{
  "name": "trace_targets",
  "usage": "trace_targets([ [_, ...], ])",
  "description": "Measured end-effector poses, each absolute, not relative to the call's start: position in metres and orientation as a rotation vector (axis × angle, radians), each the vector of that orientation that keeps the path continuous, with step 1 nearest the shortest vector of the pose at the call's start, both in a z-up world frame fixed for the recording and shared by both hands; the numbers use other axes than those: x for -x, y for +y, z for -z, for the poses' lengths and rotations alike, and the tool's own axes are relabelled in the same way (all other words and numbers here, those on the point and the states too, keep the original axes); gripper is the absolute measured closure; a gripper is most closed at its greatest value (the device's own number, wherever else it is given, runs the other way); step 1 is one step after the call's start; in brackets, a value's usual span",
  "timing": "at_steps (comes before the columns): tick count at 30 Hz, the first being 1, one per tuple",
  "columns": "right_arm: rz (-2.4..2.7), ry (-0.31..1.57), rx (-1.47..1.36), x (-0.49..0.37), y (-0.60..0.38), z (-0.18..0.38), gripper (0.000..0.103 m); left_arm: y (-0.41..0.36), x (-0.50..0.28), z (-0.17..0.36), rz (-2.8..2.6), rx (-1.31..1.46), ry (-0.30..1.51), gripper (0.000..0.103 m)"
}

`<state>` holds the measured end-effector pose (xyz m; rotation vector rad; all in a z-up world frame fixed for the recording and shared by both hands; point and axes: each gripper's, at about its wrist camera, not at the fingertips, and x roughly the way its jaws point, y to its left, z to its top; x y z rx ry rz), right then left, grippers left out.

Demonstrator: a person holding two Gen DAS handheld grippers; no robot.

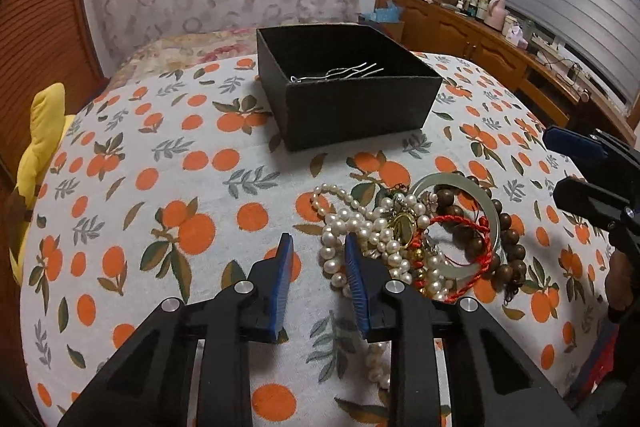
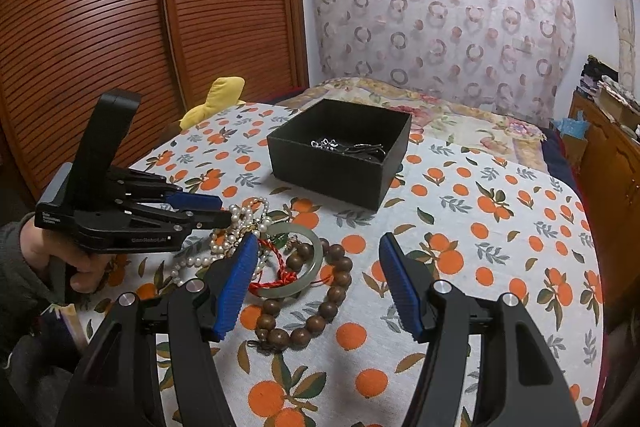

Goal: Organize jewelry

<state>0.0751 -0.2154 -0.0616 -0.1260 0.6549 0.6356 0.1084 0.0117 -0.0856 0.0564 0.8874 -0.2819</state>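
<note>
A tangled heap of jewelry lies on the orange-print cloth: a pearl necklace (image 1: 360, 227) (image 2: 228, 227), a pale jade bangle (image 1: 494, 223) (image 2: 316, 251), a brown wooden bead bracelet (image 1: 516, 251) (image 2: 328, 307) and a red cord bracelet (image 1: 460, 223) (image 2: 280, 279). My left gripper (image 1: 319, 241) (image 2: 222, 211) is low at the heap's pearl side, its jaws narrowly apart with pearls near the tips and nothing pinched. On the other side my right gripper (image 2: 318, 241) (image 1: 580, 163) is open wide over the bangle and wooden beads. Behind the heap, a black box (image 1: 360, 107) (image 2: 328, 175) holds silver hairpins (image 1: 352, 71) (image 2: 348, 147).
A yellow plush toy (image 1: 40, 147) (image 2: 216, 99) sits at the cloth's far left edge. A slatted wooden wardrobe (image 2: 100, 27) stands behind it, and a cluttered wooden sideboard (image 1: 480, 39) runs along the right. A person's hand (image 2: 60, 251) holds the left gripper's handle.
</note>
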Motion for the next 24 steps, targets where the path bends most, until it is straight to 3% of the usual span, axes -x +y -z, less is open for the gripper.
trace_targets([
  [2, -0.635, 0.66, 0.125, -0.075, -0.217, 0.062, 0.038, 0.012, -0.109, 0.085, 0.286, -0.052, 0.886, 0.082],
  [3, -0.634, 0.661, 0.125, -0.075, -0.217, 0.063, 0.038, 0.011, -0.109, 0.085, 0.3, -0.051, 0.884, 0.096],
  [8, -0.632, 0.678, 0.128, -0.076, -0.217, 0.067, 0.038, 0.008, -0.102, 0.075, 0.311, -0.054, 0.851, 0.097],
  [20, -0.641, 0.678, 0.141, -0.068, -0.213, 0.062, 0.038, 0.016, -0.067, -0.033, 0.305, -0.015, 0.601, 0.098],
  [21, -0.641, 0.678, 0.143, -0.068, -0.212, 0.062, 0.038, 0.018, -0.065, -0.039, 0.305, -0.012, 0.587, 0.103],
  [24, -0.643, 0.677, 0.146, -0.068, -0.211, 0.06, 0.038, 0.022, -0.058, -0.062, 0.299, -0.005, 0.535, 0.103],
])
